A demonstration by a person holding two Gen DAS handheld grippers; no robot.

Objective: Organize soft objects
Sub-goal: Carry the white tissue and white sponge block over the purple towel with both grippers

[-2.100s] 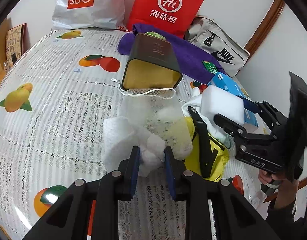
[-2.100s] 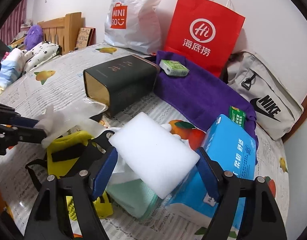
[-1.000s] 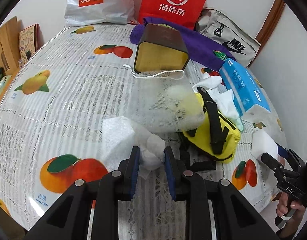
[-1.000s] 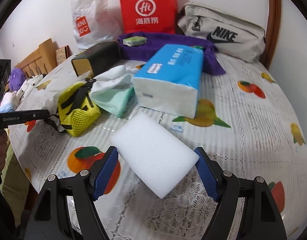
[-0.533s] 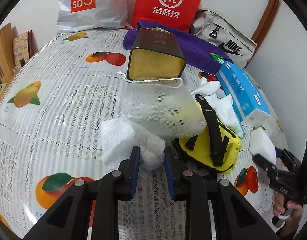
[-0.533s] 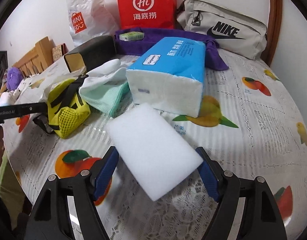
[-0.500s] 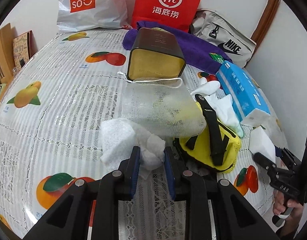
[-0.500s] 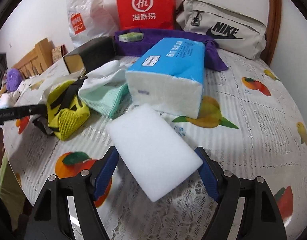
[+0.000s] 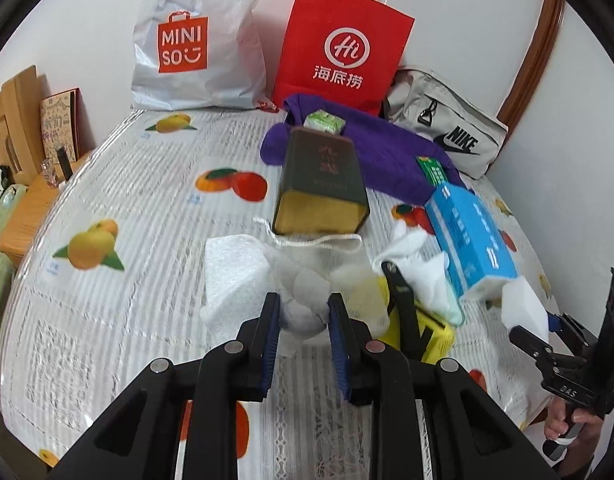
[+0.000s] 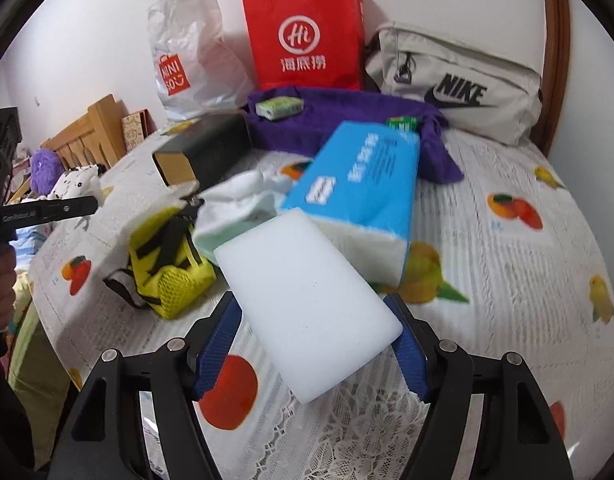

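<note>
White foam sponge [image 10: 307, 300] sits clamped between the right tool [image 10: 313, 344] fingers, raised above the fruit-print tabletop [image 10: 507, 240], just in front of a blue tissue pack [image 10: 359, 180]. Beside a yellow mesh bag [image 9: 423, 328], the left tool [image 9: 303, 320] pinches a white mesh pouch [image 9: 307, 292] stuffed with soft pieces.

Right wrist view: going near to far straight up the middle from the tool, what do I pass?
Right tool → white sponge that it grips → blue tissue pack → purple towel → red Hi paper bag against the wall.
</note>
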